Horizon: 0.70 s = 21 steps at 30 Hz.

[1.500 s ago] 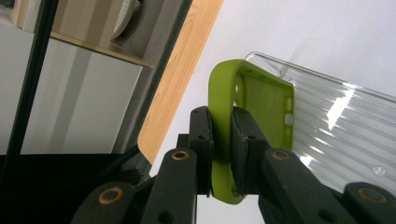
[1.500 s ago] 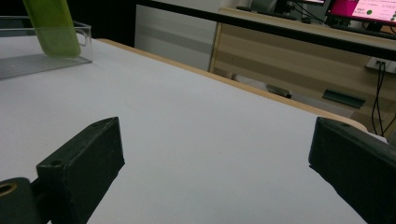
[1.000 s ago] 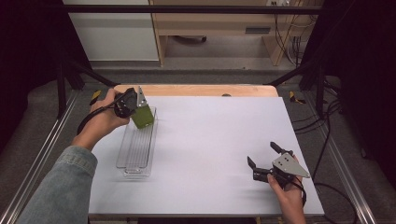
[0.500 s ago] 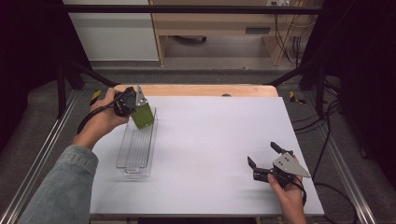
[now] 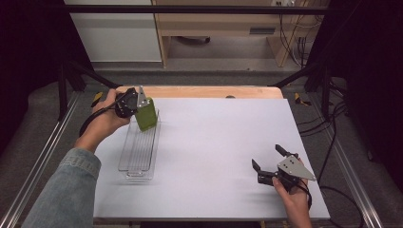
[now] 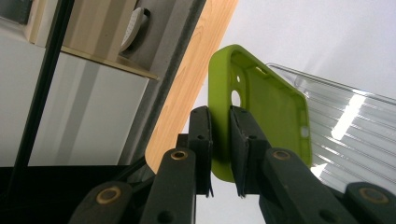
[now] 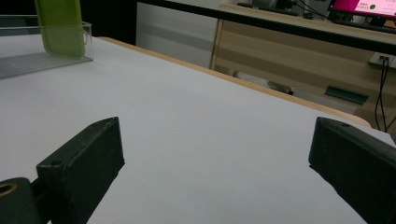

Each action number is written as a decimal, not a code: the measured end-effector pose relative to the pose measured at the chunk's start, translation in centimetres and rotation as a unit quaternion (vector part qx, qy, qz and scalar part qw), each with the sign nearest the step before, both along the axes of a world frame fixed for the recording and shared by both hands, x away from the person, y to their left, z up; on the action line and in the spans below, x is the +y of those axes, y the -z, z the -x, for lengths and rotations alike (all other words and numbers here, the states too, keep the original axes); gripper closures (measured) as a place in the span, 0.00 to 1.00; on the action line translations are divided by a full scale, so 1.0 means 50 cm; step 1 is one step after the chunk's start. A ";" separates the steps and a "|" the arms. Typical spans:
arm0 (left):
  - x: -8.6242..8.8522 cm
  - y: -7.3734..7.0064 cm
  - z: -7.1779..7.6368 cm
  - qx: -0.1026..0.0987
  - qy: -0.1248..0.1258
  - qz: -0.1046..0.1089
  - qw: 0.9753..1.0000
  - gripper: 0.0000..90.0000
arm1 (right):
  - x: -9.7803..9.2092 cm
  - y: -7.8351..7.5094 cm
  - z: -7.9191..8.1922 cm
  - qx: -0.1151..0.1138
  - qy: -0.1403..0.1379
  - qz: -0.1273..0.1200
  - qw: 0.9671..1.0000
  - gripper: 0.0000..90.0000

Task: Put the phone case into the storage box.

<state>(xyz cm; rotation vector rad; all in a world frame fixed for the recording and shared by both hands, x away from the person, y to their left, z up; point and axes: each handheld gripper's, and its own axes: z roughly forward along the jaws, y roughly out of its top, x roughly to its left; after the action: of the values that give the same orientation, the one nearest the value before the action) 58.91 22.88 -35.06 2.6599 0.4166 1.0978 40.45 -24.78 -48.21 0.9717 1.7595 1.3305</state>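
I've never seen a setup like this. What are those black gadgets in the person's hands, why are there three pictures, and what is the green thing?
There is no robot arm here: a person holds a hand-operated gripper in each hand. The high view looks down on the white table from above. The other two pictures come from small cameras riding on each gripper, looking along its black jaws. The left gripper is shut on a green phone case, pinching its wall over the far end of a clear plastic tray that lies on the table. The right gripper is open, holds nothing, and sits near the table's front right; its camera sees the case and tray far off.
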 end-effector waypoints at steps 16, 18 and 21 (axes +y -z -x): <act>-0.002 0.007 0.001 -0.023 0.015 -0.021 0.999 0.89 | 0.002 0.001 0.000 0.002 -0.001 0.001 1.000 0.04; -0.001 0.008 -0.001 -0.026 0.017 -0.023 0.999 0.89 | 0.003 0.001 0.000 0.002 -0.001 0.001 1.000 0.04; -0.001 0.010 -0.004 -0.031 0.022 -0.028 0.999 0.88 | 0.002 0.001 0.000 0.003 0.000 0.000 1.000 0.04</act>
<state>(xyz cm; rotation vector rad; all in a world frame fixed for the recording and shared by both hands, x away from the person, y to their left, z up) 59.09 22.85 -35.59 2.6611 0.3184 1.1908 40.46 -24.66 -48.25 0.9752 1.7640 1.3293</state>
